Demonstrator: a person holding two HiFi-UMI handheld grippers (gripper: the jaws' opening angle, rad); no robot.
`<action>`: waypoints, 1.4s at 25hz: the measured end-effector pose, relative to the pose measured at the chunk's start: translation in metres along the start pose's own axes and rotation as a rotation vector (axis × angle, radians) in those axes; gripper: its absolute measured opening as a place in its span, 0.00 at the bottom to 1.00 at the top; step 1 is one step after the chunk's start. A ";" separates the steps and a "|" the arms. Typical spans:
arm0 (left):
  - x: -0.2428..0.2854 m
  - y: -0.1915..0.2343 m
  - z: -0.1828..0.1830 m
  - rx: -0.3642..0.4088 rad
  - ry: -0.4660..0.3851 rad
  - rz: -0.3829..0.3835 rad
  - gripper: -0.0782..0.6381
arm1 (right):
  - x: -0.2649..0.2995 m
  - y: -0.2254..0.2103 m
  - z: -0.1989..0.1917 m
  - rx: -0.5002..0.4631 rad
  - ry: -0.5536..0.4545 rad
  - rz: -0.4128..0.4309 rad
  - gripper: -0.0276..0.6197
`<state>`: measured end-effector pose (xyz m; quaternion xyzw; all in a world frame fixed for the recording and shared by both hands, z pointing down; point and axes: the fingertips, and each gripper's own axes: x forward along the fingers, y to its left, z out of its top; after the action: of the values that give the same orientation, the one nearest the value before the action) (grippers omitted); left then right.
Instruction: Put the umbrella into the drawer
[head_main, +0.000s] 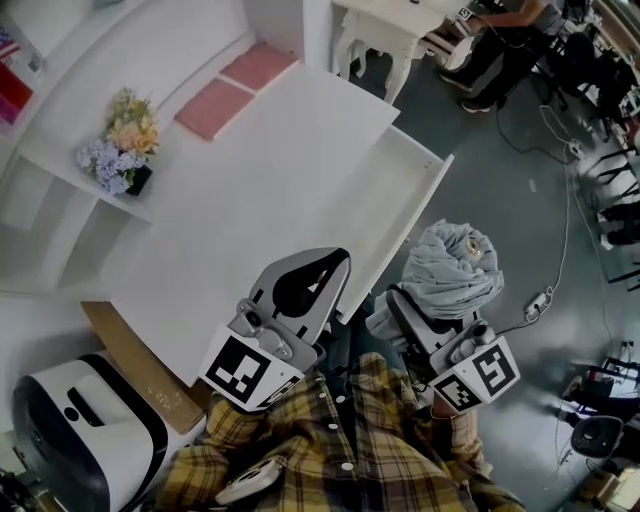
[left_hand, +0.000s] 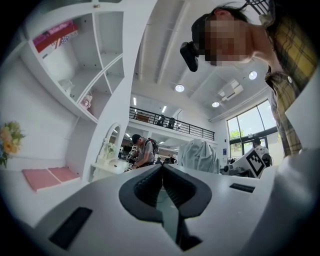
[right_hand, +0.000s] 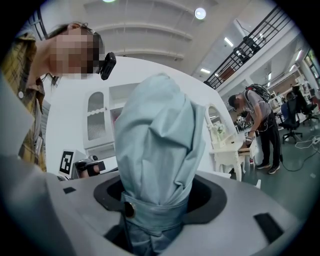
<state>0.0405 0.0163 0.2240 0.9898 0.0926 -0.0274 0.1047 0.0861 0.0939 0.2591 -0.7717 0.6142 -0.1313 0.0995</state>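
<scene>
- The right claw (head_main: 425, 315) grips the folded blue umbrella (head_main: 455, 265) tight around its strap.
- The umbrella is just to the right of the open white drawer (head_main: 405, 235), not inside it.
- The left claw (head_main: 305, 285) is closed with nothing in it, over the near edge of the tabletop (head_main: 270, 170).

shirt (head_main: 330, 440): yellow-dark plaid, white buttons
left gripper (head_main: 318, 275): pale grey shell, black pads
right gripper (head_main: 425, 315): same build
marker cubes (head_main: 245, 368): black-white squares; 7 o'clock of left gripper, 5 o'clock of right
head camera (left_hand: 190, 52): black
</scene>
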 end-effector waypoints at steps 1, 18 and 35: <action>0.005 0.002 0.001 0.002 -0.003 0.009 0.14 | 0.003 -0.004 0.002 0.000 0.005 0.011 0.49; 0.100 0.086 -0.012 -0.014 0.003 0.337 0.14 | 0.109 -0.103 0.017 -0.009 0.200 0.355 0.49; 0.054 0.119 -0.062 -0.110 0.073 0.506 0.14 | 0.165 -0.082 -0.030 -0.047 0.345 0.501 0.49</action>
<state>0.1183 -0.0756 0.3046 0.9746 -0.1529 0.0405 0.1583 0.1872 -0.0479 0.3267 -0.5645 0.7962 -0.2176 0.0051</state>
